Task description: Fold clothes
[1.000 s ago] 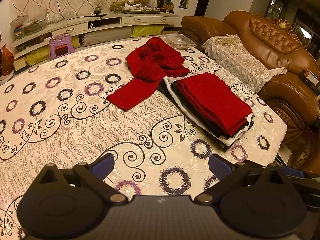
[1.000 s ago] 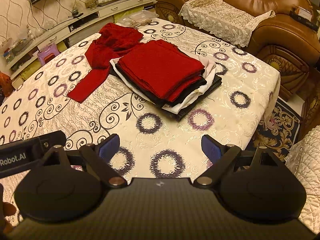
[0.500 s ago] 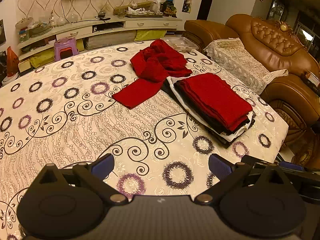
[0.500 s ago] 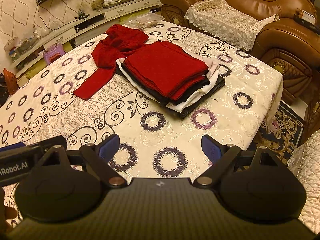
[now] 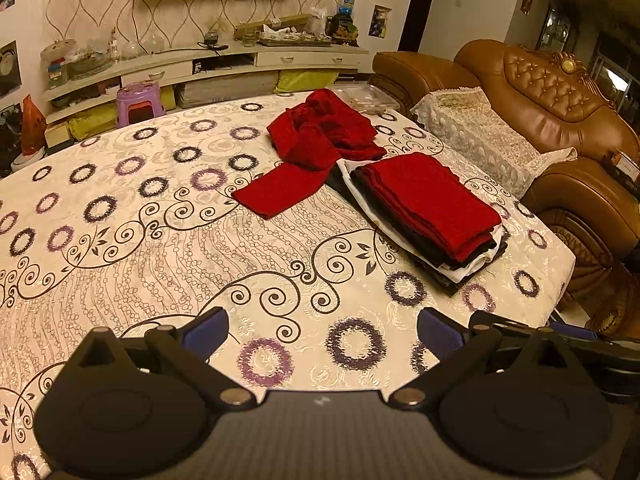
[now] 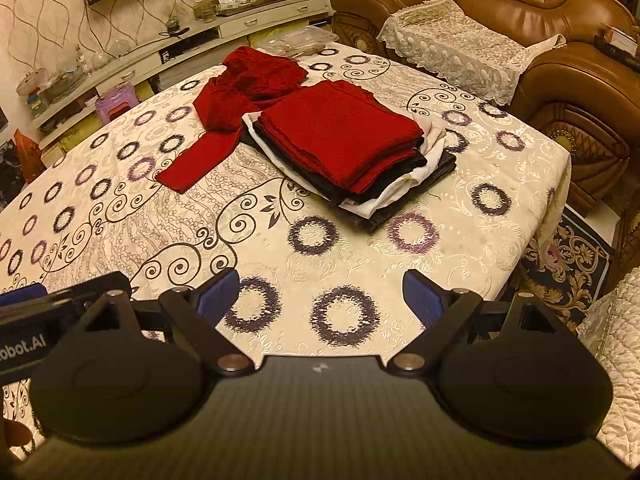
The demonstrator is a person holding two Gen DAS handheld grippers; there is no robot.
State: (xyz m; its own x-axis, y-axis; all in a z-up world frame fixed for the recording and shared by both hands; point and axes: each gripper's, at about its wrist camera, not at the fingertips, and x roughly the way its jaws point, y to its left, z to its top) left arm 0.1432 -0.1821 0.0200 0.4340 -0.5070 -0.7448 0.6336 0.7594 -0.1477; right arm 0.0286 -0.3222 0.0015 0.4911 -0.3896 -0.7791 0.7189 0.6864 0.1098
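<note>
- Since the earlier frames, both cameras are sitting further back and a little higher: the clothes are reading smaller and more of the tablecloth is showing ahead of each tool. The garments themselves are lying as they were.
- The left gripper (image 5: 322,330) is hovering over the near edge of the table (image 5: 120,248), its fingers spread wide and gripping nothing.
- The right gripper (image 6: 320,294) is hovering just beside it, nearer the right-hand corner, likewise spread and empty.
- The loose red garment (image 5: 316,148) is lying crumpled toward the far edge, well ahead of both tools. One long flat part is trailing from the heap toward the near-left, so its long axis is running diagonally.
- The left gripper is judged the nearer to that trailing end; the right gripper is nearer the folded stack (image 6: 344,140).
- The stack, red piece on top of dark and white ones, is sitting squared toward the right edge, touching the loose garment's bunched end.
- Open room: the near and left parts of the table are lying bare, offering space for spreading. The right edge is close to the leather sofa (image 6: 560,20), leaving little room there.
- Judgement: one garment is remaining unfolded.
</note>
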